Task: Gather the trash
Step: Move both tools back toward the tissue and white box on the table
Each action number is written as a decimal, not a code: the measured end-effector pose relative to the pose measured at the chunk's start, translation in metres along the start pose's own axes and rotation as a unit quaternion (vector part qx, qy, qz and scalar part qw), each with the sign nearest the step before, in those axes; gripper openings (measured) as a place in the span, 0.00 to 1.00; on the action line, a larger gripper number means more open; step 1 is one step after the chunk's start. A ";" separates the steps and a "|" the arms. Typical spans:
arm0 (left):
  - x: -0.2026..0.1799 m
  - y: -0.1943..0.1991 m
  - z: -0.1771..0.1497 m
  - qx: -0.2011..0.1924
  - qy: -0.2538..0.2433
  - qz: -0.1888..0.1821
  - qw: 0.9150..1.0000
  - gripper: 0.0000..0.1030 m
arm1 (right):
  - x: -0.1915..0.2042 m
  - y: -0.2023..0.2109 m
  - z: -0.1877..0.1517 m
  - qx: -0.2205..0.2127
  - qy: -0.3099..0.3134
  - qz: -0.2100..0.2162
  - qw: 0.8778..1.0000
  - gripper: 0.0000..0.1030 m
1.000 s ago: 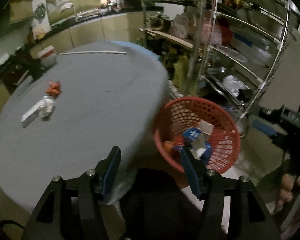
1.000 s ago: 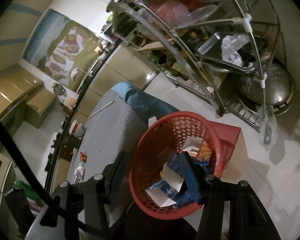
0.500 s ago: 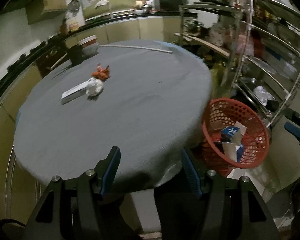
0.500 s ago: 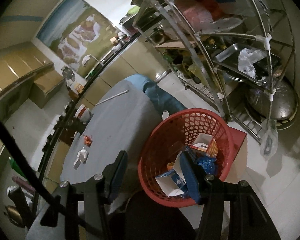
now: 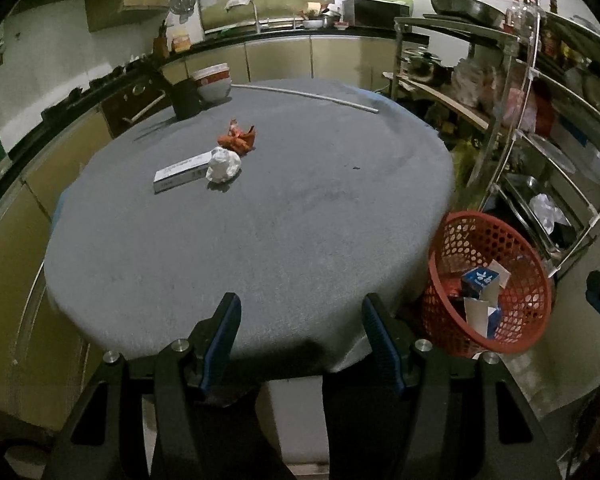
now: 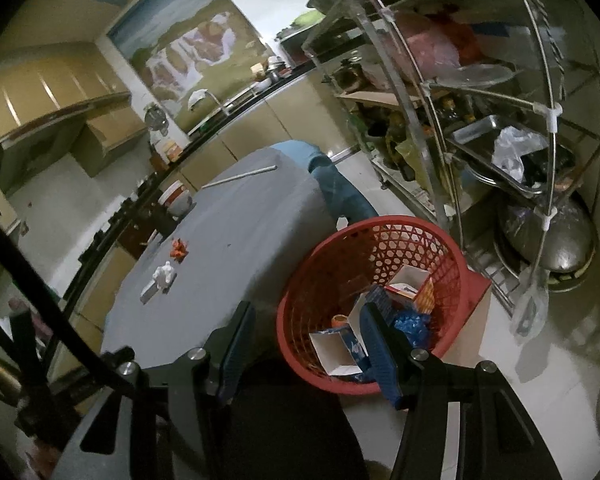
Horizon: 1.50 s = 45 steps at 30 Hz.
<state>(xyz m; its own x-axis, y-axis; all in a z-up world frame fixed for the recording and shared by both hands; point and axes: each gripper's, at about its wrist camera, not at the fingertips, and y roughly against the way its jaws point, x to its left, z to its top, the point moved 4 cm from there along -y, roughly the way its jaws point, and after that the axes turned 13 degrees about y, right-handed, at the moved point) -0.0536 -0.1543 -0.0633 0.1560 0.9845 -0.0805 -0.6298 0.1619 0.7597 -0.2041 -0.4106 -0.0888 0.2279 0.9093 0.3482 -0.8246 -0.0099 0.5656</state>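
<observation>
1. The left hand-held gripper [image 5: 300, 336] is spread, with nothing between its blue pads; it hangs over the near edge of the round grey table [image 5: 300, 220].
2. The right hand-held gripper [image 6: 308, 344] is also spread and empty, above the near rim of the red basket [image 6: 452, 264].
3. On the table lie a crumpled white paper [image 5: 223, 165], touching a flat white box [image 5: 182, 171], and just behind them an orange wrapper [image 5: 238, 139].
4. The basket stands beside the table and holds small cartons [image 5: 482, 280].
</observation>
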 end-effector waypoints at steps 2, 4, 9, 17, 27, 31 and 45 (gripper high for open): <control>-0.004 0.000 -0.001 0.000 -0.006 0.001 1.000 0.62 | 0.002 0.000 -0.002 -0.001 0.007 0.001 1.000 0.57; -0.007 0.000 -0.002 0.002 -0.011 0.003 1.000 0.62 | 0.003 0.000 -0.003 -0.001 0.012 0.001 1.000 0.57; -0.014 -0.002 -0.005 0.007 -0.020 0.008 1.000 0.62 | 0.000 0.003 -0.006 -0.009 0.019 0.000 1.000 0.57; -0.022 0.000 -0.009 0.007 -0.031 0.015 0.999 0.62 | -0.015 0.011 -0.006 -0.022 0.006 -0.004 1.000 0.57; -0.001 -0.017 -0.007 0.015 -0.010 0.024 1.000 0.62 | -0.019 0.006 0.001 -0.031 0.001 -0.004 1.000 0.57; 0.025 -0.026 0.003 0.010 0.015 0.041 0.999 0.62 | -0.010 -0.002 0.006 -0.028 0.012 -0.003 1.000 0.57; 0.129 -0.056 0.029 -0.008 0.100 0.107 0.989 0.62 | 0.067 -0.078 0.019 0.034 0.089 0.055 0.994 0.57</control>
<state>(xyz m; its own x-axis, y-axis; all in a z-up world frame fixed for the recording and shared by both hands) 0.0235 -0.0386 -0.0979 -0.1354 0.9897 -0.0463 -0.6440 -0.0524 0.7633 -0.1143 -0.3565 -0.0955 0.0377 0.9601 0.2771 -0.8007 -0.1368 0.5832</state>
